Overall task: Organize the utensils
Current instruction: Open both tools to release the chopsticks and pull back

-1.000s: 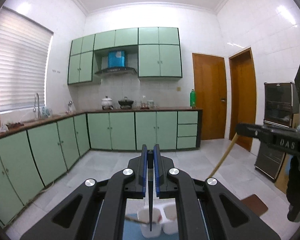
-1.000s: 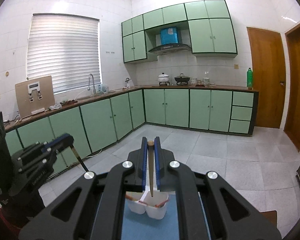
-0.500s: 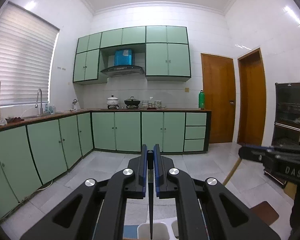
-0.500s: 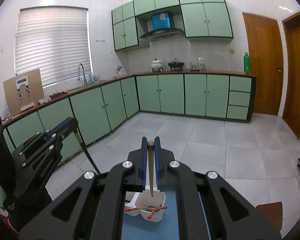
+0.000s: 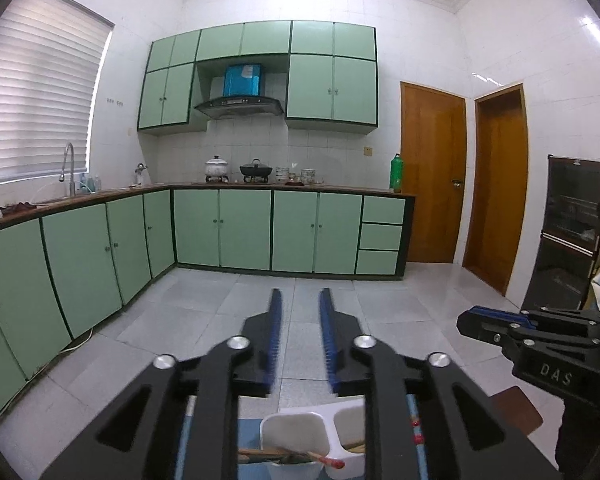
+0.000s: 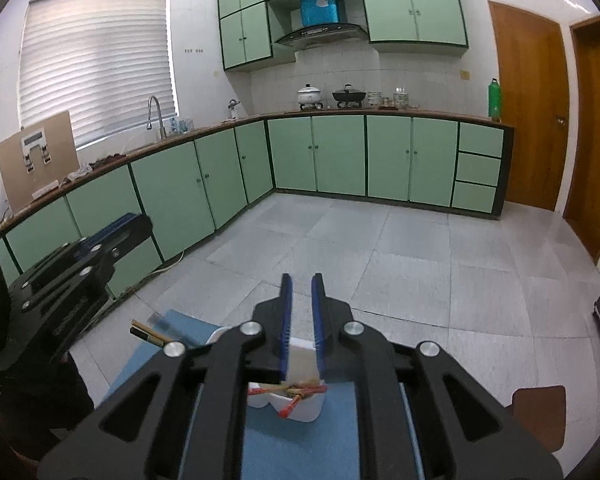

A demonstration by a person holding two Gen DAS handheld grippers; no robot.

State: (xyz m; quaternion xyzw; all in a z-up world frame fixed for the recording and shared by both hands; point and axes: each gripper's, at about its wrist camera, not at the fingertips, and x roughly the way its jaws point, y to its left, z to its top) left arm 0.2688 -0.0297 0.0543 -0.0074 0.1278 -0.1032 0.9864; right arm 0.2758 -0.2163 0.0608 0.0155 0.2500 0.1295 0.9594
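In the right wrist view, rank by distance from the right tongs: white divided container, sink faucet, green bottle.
From the right tongs:
1. White divided container, directly below the fingers on the blue mat.
2. Sink faucet, on the left counter.
3. Green bottle, far right counter end.

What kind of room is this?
A home kitchen, most likely. Green cabinets run along the walls, two pots sit on a stove under a range hood, and a sink tap stands by the window.
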